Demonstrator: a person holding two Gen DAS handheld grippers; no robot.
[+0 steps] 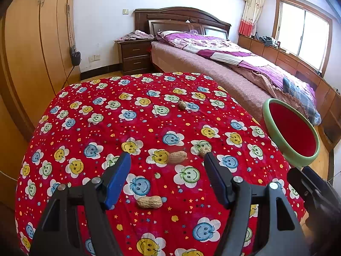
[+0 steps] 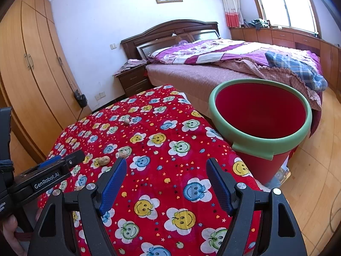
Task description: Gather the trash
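Nearest the lens: left gripper [image 1: 167, 162], jaws spread wide, nothing between them, poised low over the red smiley-print tablecloth [image 1: 85, 98]. One peanut [image 1: 149, 201] lay on the cloth inside the span of the jaws; a second peanut [image 1: 177, 156] lay just past the tips, a third peanut [image 1: 205, 149] beside the right fingertip, a fourth peanut [image 1: 182, 105] well apart toward the far edge.

Handling, as judged: shells light, dry, brittle; likely to roll or crack under hard squeeze. Best taken across the narrow waist, gently.

Right gripper [image 2: 166, 169] also spread and empty, over the cloth's near right part.

Right wrist view showed the red bin [image 2: 259, 115] with its green rim whole, standing off the table's right edge, interior apparently empty; the left view caught only its rim. The nearest peanut showed only in the left view.
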